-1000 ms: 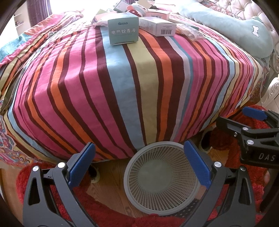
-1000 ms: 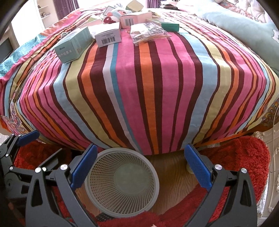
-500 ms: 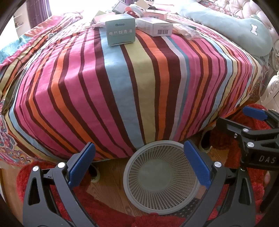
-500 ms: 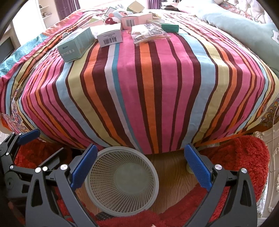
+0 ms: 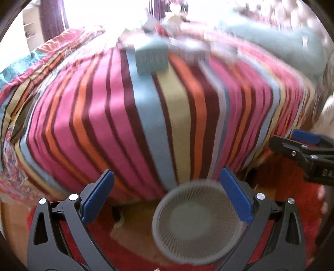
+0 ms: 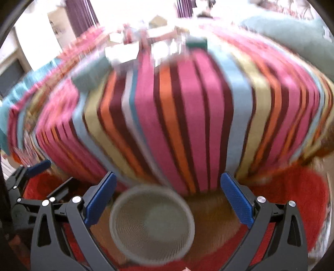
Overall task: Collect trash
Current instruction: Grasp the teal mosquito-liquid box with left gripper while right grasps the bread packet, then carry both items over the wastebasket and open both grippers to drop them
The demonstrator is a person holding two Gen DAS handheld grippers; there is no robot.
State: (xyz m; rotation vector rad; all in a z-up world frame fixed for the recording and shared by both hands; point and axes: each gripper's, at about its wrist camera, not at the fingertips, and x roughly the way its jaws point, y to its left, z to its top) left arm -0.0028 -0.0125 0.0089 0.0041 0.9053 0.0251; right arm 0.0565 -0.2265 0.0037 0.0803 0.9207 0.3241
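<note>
A round grey mesh waste basket (image 5: 198, 223) (image 6: 152, 225) stands on the floor at the foot of a striped bed (image 5: 146, 116) (image 6: 187, 116). Both views are blurred by motion. Far back on the bedspread lie several cartons: a teal box (image 5: 151, 57) (image 6: 87, 78), a white box (image 5: 194, 51) (image 6: 123, 55) and a dark green box (image 6: 196, 43). My left gripper (image 5: 166, 196) hangs open over the floor, empty. My right gripper (image 6: 167, 197) is open and empty too, and it also shows at the right edge of the left wrist view (image 5: 300, 146).
A red shaggy rug (image 5: 281, 177) (image 6: 292, 187) covers the wood floor (image 6: 213, 225) around the basket. A long pale green pillow (image 5: 292, 43) (image 6: 292, 35) lies along the right side of the bed. Purple curtains (image 5: 53, 18) hang at the bright window behind.
Both cameras have tilted upward and moved, so the bed and basket sit lower in view and everything is now blurred. Both grippers stay open and empty.
</note>
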